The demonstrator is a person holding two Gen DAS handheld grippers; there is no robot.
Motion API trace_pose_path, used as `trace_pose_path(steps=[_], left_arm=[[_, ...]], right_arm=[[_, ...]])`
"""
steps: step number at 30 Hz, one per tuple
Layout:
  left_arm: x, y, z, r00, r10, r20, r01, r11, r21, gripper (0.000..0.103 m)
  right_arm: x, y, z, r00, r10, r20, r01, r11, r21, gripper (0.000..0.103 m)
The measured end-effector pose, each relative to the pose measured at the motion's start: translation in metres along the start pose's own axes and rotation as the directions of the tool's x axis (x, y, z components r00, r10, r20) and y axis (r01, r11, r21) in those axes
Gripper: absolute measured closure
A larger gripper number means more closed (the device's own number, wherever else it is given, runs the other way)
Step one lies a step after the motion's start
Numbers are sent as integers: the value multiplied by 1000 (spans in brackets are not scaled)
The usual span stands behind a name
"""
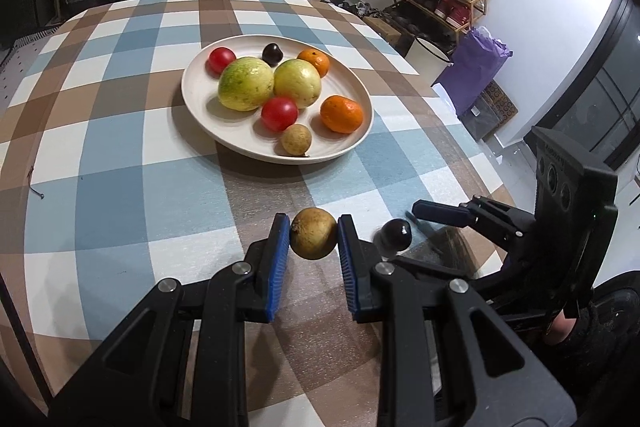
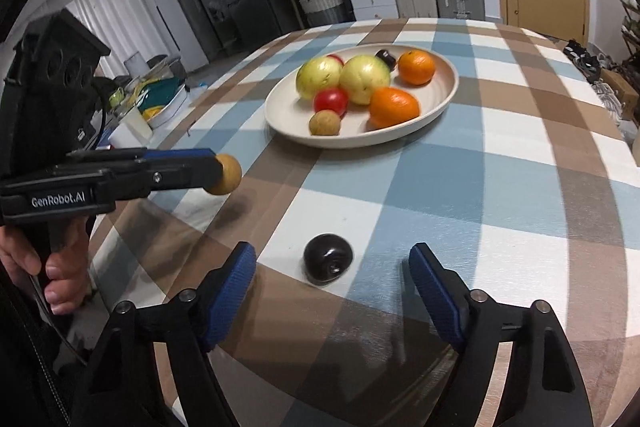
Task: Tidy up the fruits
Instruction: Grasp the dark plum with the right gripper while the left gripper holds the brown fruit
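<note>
Blue pads of the right gripper (image 2: 332, 291) stand spread, untouching, either side of the dark plum (image 2: 328, 258) lying on the checked cloth, low centre of frame, dead ahead. Mid-left, the left gripper (image 2: 218, 173) pinches a tan fruit (image 2: 227, 174). Plate (image 2: 440, 107) waits beyond, upper centre.

The checked table (image 2: 500, 187) lies bare between its near edge and the plate (image 1: 200, 95) at its middle, so a gripper could pass there. Only a dark plum (image 2: 328, 259) sits on that stretch, near the near edge. The plate is crowded with fruit; open spots remain along its left rim and its far right rim.
</note>
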State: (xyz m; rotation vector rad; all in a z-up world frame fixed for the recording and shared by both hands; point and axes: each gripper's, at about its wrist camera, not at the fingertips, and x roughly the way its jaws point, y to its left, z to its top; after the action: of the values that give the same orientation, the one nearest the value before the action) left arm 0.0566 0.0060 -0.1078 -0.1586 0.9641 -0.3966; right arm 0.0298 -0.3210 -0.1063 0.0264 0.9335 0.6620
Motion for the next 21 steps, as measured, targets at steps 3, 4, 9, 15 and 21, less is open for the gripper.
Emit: trace_pose_path(steps=[3,4,9,15,21], left_arm=[[-1,2,0,1000,4,4,-4,1000,-2,81],[0,3,0,1000,6,5,-6,1000,-2,81],[4,11,5,1000,3,4,-3,1000,-22,81],[0,15,14,1000,-5,18,6,1000,-25,81],[-6,15,25,999,-24,32,24,1000,-14,81]], right_arm=[[5,4,0,1000,-23,-7,23,999,-29,42],[6,7,0,999,-47,-7,47,998,-50,50],[9,6,3,999,-49,-18,48,997,-62,76],[2,-6,12,1000,4,17,-4,1000,7,76],[-6,-7,29,996,69,48,-70,997,13,76]])
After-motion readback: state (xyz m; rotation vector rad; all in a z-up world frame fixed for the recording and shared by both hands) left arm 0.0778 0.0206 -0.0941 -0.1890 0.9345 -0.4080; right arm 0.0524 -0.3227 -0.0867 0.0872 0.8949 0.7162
